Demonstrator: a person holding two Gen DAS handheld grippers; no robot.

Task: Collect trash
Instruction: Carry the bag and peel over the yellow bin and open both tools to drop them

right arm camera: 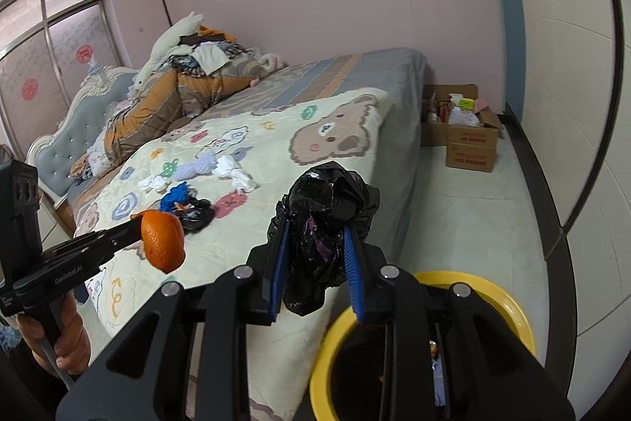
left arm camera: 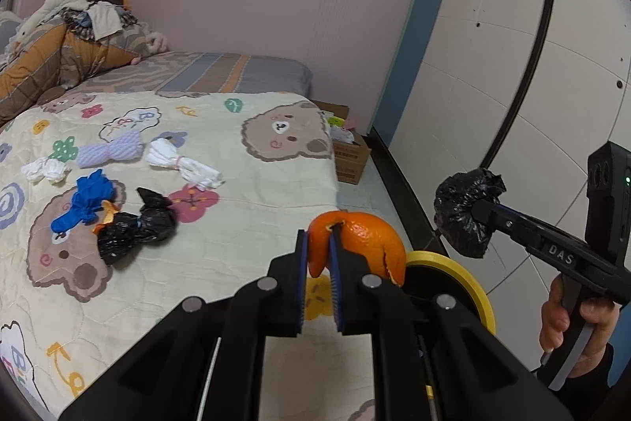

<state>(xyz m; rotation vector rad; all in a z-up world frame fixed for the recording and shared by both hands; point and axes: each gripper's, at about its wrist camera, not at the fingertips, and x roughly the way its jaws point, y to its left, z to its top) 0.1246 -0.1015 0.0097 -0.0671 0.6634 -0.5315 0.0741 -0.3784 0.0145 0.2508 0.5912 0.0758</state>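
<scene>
My left gripper is shut on a piece of orange peel, held over the bed's edge next to the yellow-rimmed bin. My right gripper is shut on a crumpled black plastic bag, held just above and left of the bin. In the right wrist view the peel hangs from the left gripper at the left. The bagged right gripper shows at the right of the left wrist view. On the quilt lie another black bag, a blue glove and white tissue wads.
The bed with the bear quilt fills the left side. Cardboard boxes stand on the floor by the far wall. A white panelled wall runs along the right. A pile of bedding and clothes sits at the bed's head.
</scene>
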